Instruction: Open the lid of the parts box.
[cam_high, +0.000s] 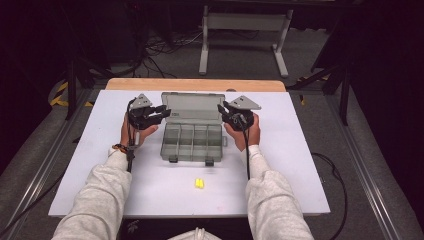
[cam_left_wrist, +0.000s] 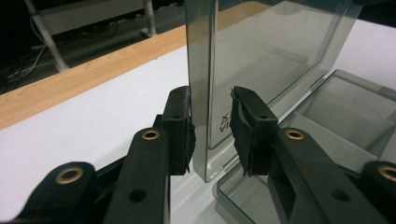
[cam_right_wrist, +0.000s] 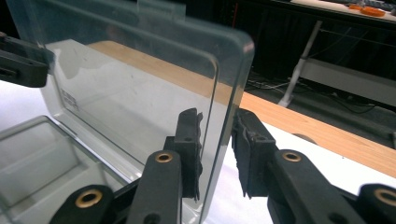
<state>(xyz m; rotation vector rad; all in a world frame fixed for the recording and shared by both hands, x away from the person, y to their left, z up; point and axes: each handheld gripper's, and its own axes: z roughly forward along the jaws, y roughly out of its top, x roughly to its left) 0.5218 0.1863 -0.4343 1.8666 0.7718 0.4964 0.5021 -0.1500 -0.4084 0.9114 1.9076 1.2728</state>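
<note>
A white table (cam_high: 300, 165) with a wooden far edge (cam_high: 195, 84) is set on grey carpet (cam_high: 240, 55) (cables are strewn there); a white frame (cam_high: 245, 22) is seen beyond, in darkness.

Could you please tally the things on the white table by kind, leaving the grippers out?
Clear compartment box with its lid raised: 1
Small yellow pieces near the front edge: 2, as far as the high view shows
Total: 3

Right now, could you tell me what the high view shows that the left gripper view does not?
High view alone: the small yellow item on the table, both sleeves, the right gripper, and the box's front latches. Left gripper view alone: the left gripper close up, its jaws either side of the lid's edge, and printing on the lid. Both share the clear compartment box with its lid raised, and the wooden strip.
</note>
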